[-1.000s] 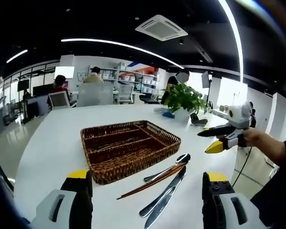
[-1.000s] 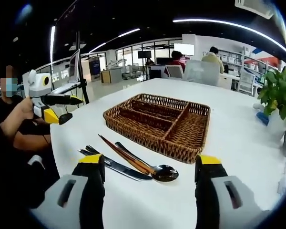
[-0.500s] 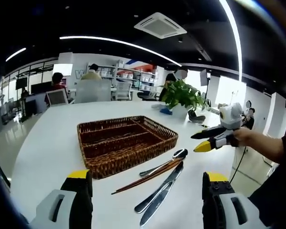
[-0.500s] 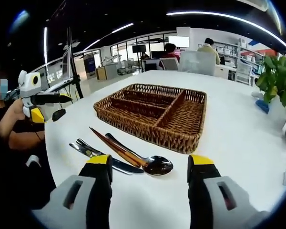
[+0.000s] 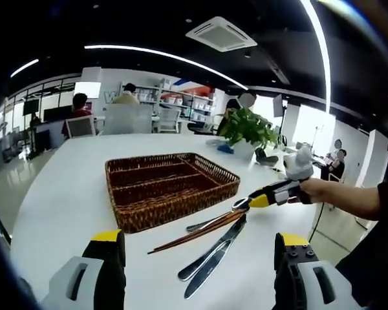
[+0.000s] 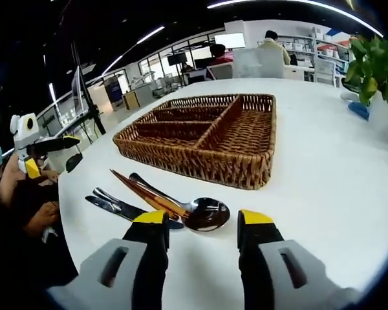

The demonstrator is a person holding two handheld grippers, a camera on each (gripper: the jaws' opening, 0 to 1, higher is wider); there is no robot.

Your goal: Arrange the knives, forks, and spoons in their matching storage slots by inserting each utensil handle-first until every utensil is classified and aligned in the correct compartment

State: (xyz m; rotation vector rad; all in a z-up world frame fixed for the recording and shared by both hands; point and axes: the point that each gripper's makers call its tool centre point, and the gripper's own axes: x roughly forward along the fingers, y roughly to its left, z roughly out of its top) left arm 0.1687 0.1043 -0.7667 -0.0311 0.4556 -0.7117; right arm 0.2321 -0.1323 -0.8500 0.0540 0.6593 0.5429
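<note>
Hovering low over the white table (image 6: 323, 194), your right gripper (image 6: 200, 226) has its yellow-tipped jaws spread, with the spoon (image 6: 204, 213) bowl lying just ahead between the tips, not touching either. The spoon's handle runs toward ten o'clock in the right gripper view, beside a pair of reddish-brown chopsticks (image 6: 142, 192). A knife (image 6: 119, 208) and what may be a second knife or a fork lie at nine o'clock from the spoon; the handles overlap, so you cannot tell them apart there.

The wicker tray (image 6: 242, 171) sits at twelve o'clock beyond the utensils, with long slots on its left and one wider compartment on its right. Nothing is visible in the compartments.

In the left gripper view, your left gripper (image 5: 197, 258) is held well back from the table edge, jaws wide apart and pinching nothing. There the right gripper (image 5: 262, 199) comes in from three o'clock, its tips at the spoon (image 5: 240, 205), with two knives (image 5: 213, 255) at six o'clock from it and the wicker tray (image 5: 181, 210) at ten o'clock.

A potted plant (image 5: 246, 132) stands past the tray. No readable writing shows on the utensils or tray.
</note>
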